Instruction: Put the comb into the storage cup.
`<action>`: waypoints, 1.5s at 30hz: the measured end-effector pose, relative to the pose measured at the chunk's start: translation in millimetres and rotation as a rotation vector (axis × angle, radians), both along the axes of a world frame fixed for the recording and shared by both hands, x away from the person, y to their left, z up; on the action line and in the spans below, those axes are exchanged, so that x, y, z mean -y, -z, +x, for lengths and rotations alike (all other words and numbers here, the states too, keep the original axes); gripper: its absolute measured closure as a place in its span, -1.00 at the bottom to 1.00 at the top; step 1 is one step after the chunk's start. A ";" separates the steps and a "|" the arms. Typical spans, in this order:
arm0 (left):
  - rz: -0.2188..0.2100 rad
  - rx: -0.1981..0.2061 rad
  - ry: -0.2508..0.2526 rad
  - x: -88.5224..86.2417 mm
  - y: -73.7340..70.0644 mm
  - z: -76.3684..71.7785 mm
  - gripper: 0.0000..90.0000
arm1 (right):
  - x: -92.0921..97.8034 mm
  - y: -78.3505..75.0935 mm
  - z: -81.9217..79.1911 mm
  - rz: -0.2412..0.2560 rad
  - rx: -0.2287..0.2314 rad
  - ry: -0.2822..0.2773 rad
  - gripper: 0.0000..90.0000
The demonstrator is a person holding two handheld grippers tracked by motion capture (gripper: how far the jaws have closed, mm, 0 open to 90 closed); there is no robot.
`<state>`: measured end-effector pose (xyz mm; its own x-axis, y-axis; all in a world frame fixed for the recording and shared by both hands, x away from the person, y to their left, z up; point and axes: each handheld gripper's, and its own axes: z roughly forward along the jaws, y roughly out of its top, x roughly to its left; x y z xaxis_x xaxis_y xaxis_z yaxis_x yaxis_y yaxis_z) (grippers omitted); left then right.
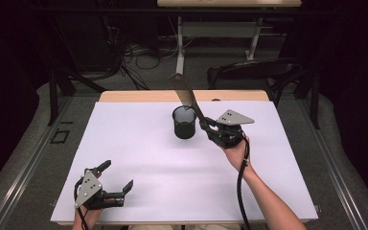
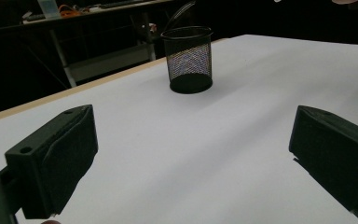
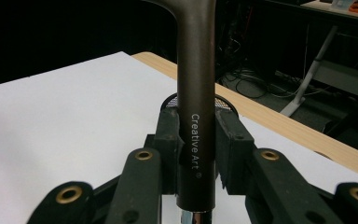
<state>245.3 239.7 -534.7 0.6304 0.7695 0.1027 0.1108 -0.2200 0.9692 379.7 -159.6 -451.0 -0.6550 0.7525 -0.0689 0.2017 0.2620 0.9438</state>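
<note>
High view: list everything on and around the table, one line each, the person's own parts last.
Black wire-mesh pen cup: one, black, upright on the white sheet near the table's far middle.
Dark flat-headed tool with a "Creative Art" handle: one, dark brown-grey, held tilted above the cup.
White sheet: one, white, covering the table top.
Wooden table edge: one, light wood, along the far side.
Black chair: one, black, behind the table at right.
Left tongs: black, open, low over the near left corner.
Right tongs: black, shut on the tool's handle.
</note>
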 end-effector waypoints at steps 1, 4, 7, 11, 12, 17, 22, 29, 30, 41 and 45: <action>0.000 0.000 0.000 0.0 0.0 0.0 -0.98 | -0.2 -0.6 0.8 0.001 0.000 0.001 0.62; 0.000 0.001 -0.002 -0.1 -0.1 0.0 -0.98 | -1.3 -2.3 3.0 0.008 0.004 0.004 0.62; -0.004 0.000 -0.003 -0.1 0.1 0.0 -0.98 | -2.8 -3.8 5.0 0.011 0.009 0.005 0.62; -0.002 0.002 -0.002 -0.1 -0.1 -0.2 -0.97 | -4.9 -5.9 7.6 0.018 0.015 0.007 0.62; -0.003 0.002 -0.003 -0.1 -0.1 -0.2 -0.98 | -5.3 -6.4 8.3 0.020 0.013 0.008 0.62; -0.005 0.000 -0.004 -0.2 0.0 -0.1 -0.97 | -6.9 -7.5 11.4 0.028 0.017 0.011 0.62; -0.006 0.001 -0.005 -0.1 0.0 -0.1 -0.98 | -7.2 -6.9 15.4 0.038 0.015 0.016 0.62; -0.004 -0.001 -0.003 0.1 0.2 0.3 -0.97 | -6.9 -4.5 21.1 0.053 0.006 0.023 0.62; -0.004 -0.002 -0.003 0.1 0.2 0.4 -0.97 | -6.9 -4.0 22.0 0.054 0.006 0.024 0.62; -0.003 -0.002 -0.004 -0.3 0.3 0.6 -0.97 | -13.1 0.2 30.2 0.074 0.005 0.016 0.62; -0.004 -0.002 -0.005 -0.4 0.3 0.4 -0.97 | -15.7 1.3 33.2 0.081 0.000 0.013 0.62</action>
<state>245.7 240.1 -534.9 0.6266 0.7731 0.0983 0.1136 -0.2154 0.9699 412.9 -143.9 -452.3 -0.6451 0.7641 -0.0072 0.2044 0.1817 0.9619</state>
